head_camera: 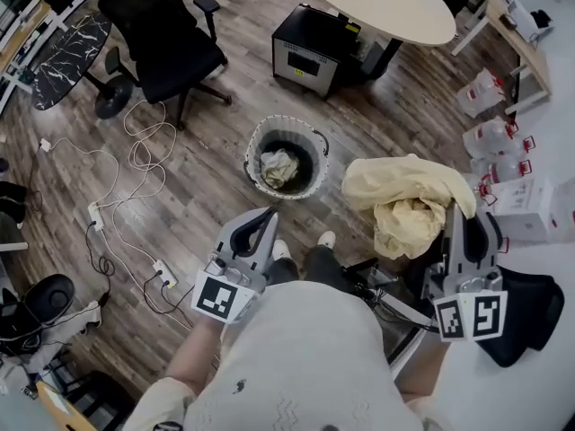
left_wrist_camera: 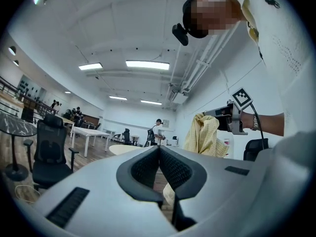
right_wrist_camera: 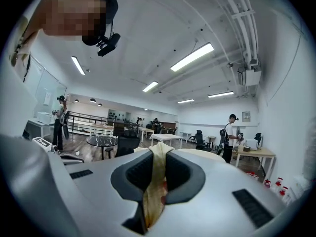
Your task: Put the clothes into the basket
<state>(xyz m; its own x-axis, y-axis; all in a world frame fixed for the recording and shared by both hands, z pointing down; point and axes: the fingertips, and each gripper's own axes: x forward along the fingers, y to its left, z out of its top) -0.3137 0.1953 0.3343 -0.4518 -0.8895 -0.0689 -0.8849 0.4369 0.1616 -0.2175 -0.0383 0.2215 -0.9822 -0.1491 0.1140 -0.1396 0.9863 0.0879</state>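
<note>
- Yellow garment (head_camera: 402, 197): hangs bunched from the right gripper (right_wrist_camera: 157, 151). In the head view it is to the right of the basket (head_camera: 254, 176), clear of the rim and not over the opening.
- Right gripper: its dark pads (right_wrist_camera: 132, 174) pinch a fold of the yellow cloth, which runs down the narrow gap between them. The gripper sits right of the basket and nearer the person.
- Left gripper (left_wrist_camera: 159, 149): its pads are pressed together at the tips with nothing caught between them. In the head view it sits just on the person's side of the basket, tips pointing toward the rim without touching it.
- Basket: a round woven container standing upright on the wood floor (head_camera: 207, 196). A pale crumpled cloth (head_camera: 280, 166) already lies inside it.
- Black office chair (head_camera: 171, 43): stands beyond the basket and to its left, well apart.
- Black cabinet (head_camera: 310, 52): stands directly beyond the basket, partly under the round table (head_camera: 382, 3).
- White cables (head_camera: 135, 164): loop across the floor left of the basket.
</note>
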